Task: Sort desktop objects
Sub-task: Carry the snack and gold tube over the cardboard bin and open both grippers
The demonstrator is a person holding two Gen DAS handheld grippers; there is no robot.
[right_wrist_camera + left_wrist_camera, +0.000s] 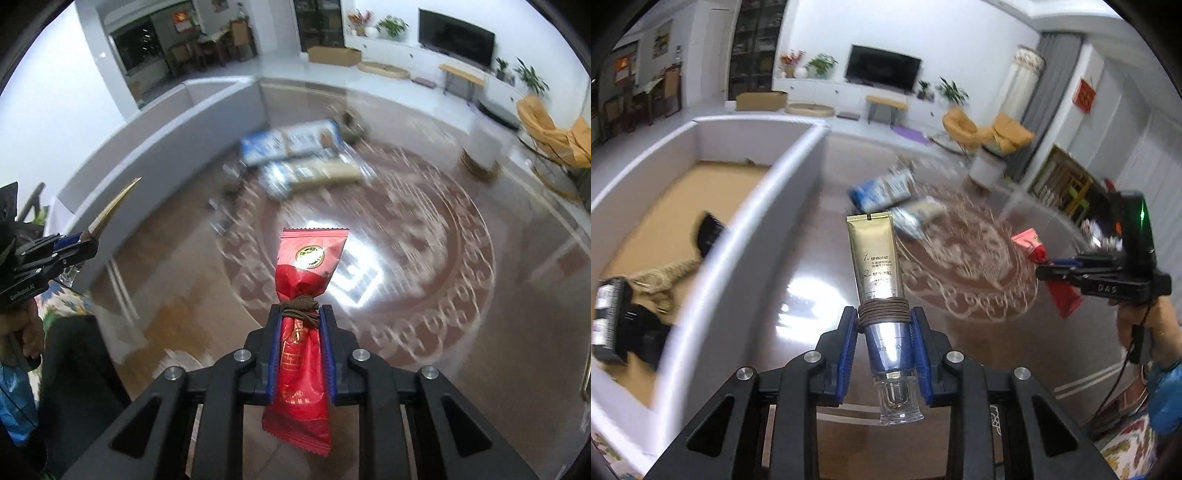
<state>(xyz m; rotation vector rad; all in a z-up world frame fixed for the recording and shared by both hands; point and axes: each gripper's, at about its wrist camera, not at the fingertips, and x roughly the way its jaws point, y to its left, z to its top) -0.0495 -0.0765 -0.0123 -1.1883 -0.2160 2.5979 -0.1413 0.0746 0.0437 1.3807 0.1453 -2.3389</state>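
Gold tube (875, 254) clamped between left gripper (884, 325) jaws.

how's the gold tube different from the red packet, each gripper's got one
The gold tube is a stiff cosmetic tube with a clear cap; the red packet is a soft, crinkled foil sachet. The tube sits in the left gripper, the packet in the right gripper. Both have brown cord wound around them and are held above the table.
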